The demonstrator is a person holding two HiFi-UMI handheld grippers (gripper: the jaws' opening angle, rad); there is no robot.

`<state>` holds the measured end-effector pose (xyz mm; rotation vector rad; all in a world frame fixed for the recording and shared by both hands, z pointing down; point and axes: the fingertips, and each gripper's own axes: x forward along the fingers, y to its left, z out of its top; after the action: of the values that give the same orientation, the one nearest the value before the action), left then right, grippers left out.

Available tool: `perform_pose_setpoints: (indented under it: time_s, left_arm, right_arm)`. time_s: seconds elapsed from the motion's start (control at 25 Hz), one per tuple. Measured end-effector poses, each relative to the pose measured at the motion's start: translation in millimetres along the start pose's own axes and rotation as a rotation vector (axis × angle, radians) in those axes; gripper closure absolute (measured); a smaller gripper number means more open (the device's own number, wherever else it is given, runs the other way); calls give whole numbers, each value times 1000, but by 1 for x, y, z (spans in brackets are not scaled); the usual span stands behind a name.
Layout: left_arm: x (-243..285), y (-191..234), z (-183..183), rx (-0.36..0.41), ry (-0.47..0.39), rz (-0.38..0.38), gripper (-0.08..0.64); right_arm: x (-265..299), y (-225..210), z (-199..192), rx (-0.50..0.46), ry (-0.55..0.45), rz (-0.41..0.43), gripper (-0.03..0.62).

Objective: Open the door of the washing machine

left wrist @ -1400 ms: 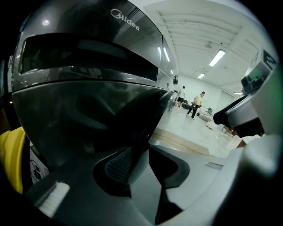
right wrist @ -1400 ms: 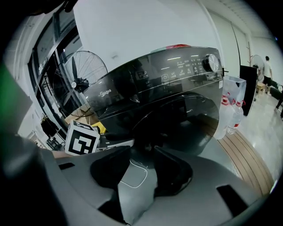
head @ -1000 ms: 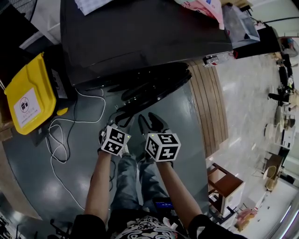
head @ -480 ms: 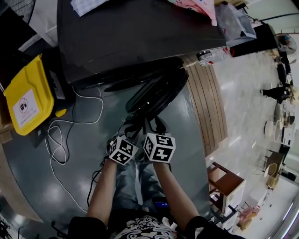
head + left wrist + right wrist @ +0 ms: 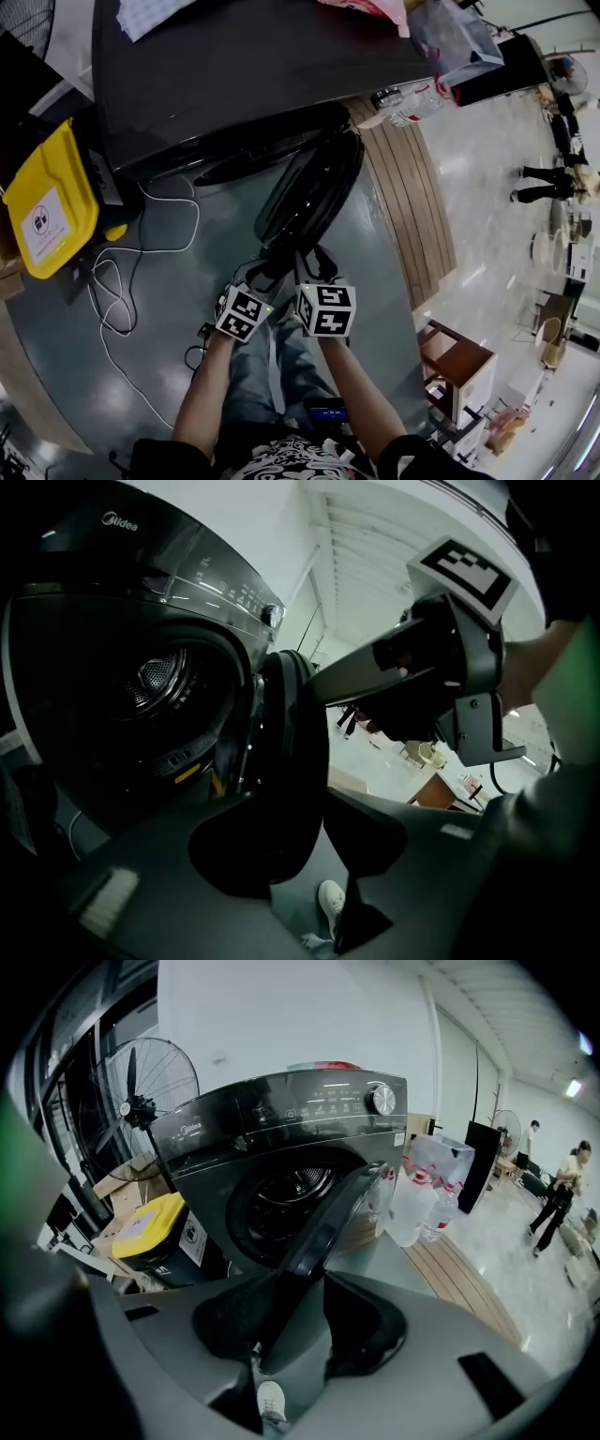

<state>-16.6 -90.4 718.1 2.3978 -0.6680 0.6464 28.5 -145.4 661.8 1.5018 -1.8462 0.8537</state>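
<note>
The dark washing machine (image 5: 244, 66) stands at the top of the head view. Its round door (image 5: 309, 187) is swung well out from the front, so the drum (image 5: 159, 686) shows. Both grippers sit side by side at the door's free edge. My left gripper (image 5: 261, 272) straddles the door rim (image 5: 291, 761); its jaws are opening and floor shows beside the rim. My right gripper (image 5: 314, 262) has the door edge (image 5: 323, 1222) between its jaws, which are closing, with a gap still on the right side. The right gripper (image 5: 441, 667) also shows from the left gripper view.
A yellow bin (image 5: 47, 202) stands left of the machine, with a white cable (image 5: 122, 281) looping over the grey floor. Water bottles (image 5: 408, 98) and a wooden platform (image 5: 412, 187) are to the right, a wooden stool (image 5: 455, 361) further back. My legs are below the grippers.
The door has swung further out from the machine. Both grippers have drawn back toward my body along with its edge.
</note>
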Motion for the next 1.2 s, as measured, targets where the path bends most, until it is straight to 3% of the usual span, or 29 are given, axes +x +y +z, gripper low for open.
perform_pose_setpoints:
  time_s: [0.36,0.76,1.0,1.2]
  left_arm:
    - [-18,22,3,-98,-76,122,428]
    - [-25,29,10,-157,-131,190,442]
    - [-32,35,10,-164,-146,222,446]
    - [-41,41,7,-171,-151,237,450]
  right_arm:
    - [-27,-46,-28,15,19,-48,447]
    - [-60,-129,-56,112,26,-192,465]
    - [-73,-184,-65,178,11,-332,489]
    - [-74,-214,-64,127,12,-406,488]
